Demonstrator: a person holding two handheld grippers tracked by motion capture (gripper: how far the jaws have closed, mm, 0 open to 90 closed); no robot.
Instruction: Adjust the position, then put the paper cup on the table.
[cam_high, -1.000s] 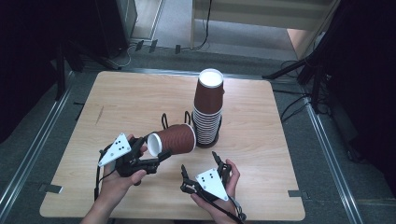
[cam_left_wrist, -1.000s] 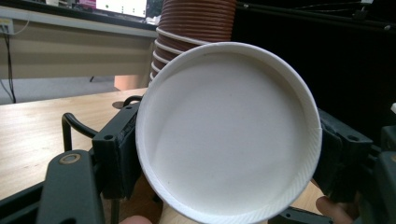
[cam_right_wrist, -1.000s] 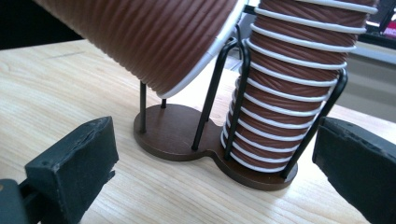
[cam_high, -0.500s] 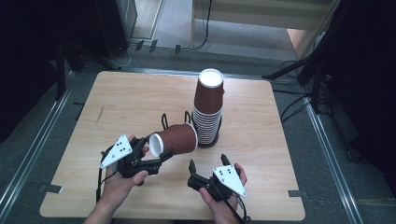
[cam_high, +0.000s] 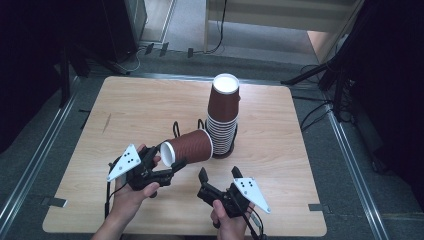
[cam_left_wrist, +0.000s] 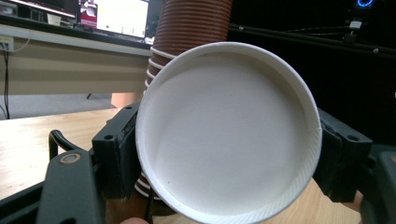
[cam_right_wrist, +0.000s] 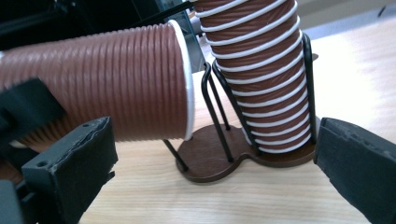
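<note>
While left claw (cam_high: 172, 167) clamps cup (cam_high: 192, 146), beside stack (cam_high: 222, 117)

Ribbed brown paper cup (cam_high: 189, 146), matt outside, smooth white base; stacked paper cups (cam_high: 222, 117) likewise ribbed; thin black wire holder (cam_right_wrist: 219, 116) on glossy brown base; pale matt wood-grain table (cam_high: 135, 107).

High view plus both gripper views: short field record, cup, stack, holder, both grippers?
held cup: brown ribbed paper cup, on its side, off the table
left gripper: jaws shut on held cup near its base
cup stack: upside-down nested cups, upright in holder
holder: black wire frame on a brown base, second slot empty
right gripper: jaws open, nothing between them, pointing toward holder
table: light wood
</note>
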